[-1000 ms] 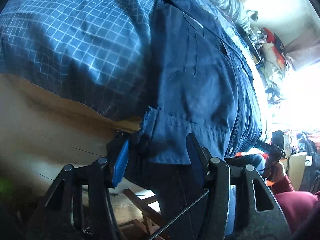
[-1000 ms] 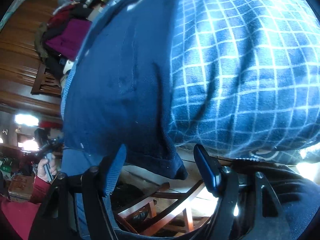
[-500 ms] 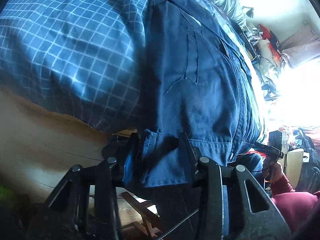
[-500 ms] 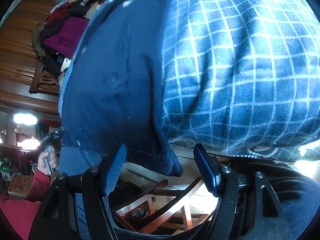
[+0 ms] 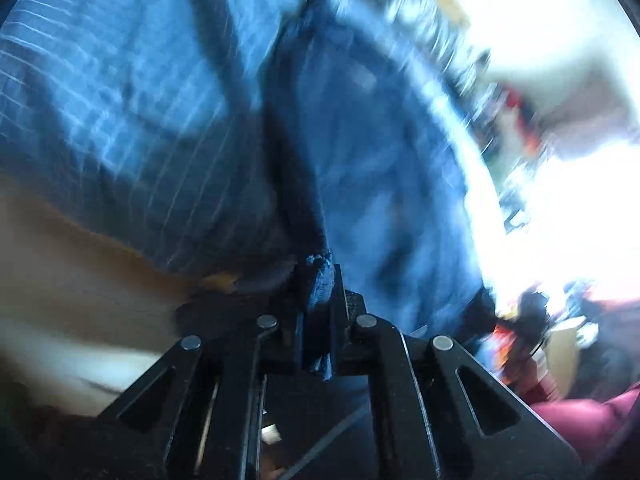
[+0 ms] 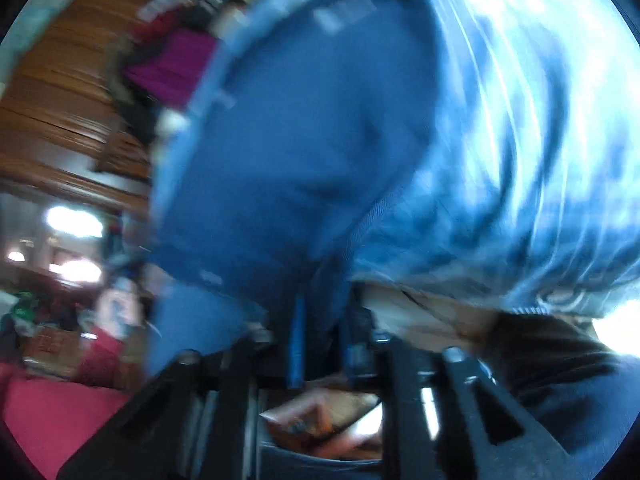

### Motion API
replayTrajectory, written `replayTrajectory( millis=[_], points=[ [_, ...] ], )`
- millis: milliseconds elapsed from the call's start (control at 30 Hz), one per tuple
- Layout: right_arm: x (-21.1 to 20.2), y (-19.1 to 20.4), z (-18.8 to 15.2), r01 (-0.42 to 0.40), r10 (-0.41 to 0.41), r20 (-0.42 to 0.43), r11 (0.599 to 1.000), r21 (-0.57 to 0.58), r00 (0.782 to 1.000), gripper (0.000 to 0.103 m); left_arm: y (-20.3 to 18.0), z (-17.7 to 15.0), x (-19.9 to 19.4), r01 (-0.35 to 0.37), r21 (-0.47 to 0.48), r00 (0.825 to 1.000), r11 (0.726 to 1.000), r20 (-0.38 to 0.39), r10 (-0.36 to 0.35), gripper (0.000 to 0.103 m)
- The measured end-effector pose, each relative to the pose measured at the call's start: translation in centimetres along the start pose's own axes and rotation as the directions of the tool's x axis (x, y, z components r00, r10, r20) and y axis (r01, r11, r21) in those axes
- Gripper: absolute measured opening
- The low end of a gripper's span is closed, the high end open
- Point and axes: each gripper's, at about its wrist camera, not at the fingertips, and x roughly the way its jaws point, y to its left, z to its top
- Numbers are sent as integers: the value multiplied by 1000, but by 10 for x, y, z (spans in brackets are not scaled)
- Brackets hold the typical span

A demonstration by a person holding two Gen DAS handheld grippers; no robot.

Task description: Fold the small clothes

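Navy garment (image 5: 360, 152) lies on the checked bedding (image 5: 120, 112). Left view: left gripper (image 5: 318, 280), open a second ago, now pinches its hem at 6 o'clock. Right view: right gripper (image 6: 324, 320) has closed on the other corner (image 6: 320, 280) too, so lifting looks next. No containers visible.

The left gripper (image 5: 319, 280) pinches navy cloth at 6 o'clock, and the right gripper (image 6: 324, 320) is likewise clamped on it.
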Motion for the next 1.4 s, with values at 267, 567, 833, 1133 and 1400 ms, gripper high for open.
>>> replayTrajectory(
  millis=[267, 567, 833, 1133, 1400],
  points=[
    [-77, 64, 56, -173, 190, 240, 981, -88, 952, 12, -34, 45, -37, 233, -18, 951, 972, 214, -224, 8],
    [-90, 71, 188, -182, 211, 371, 977, -112, 905, 12, -88, 144, -40, 222, 50, 922, 974, 314, -227, 8],
    [-41, 31, 340, -122, 134, 347, 991, -58, 928, 13, -105, 263, 33, 124, 64, 954, 990, 265, -137, 9],
    [55, -46, 435, 114, -120, 272, 993, 38, 955, 44, -23, 307, 155, -189, -48, 977, 981, 95, 193, 28],
    [118, -50, 426, 380, -354, 189, 916, -127, 916, 45, -39, 274, 102, -253, 84, 947, 964, 226, 229, 53]
  ],
)
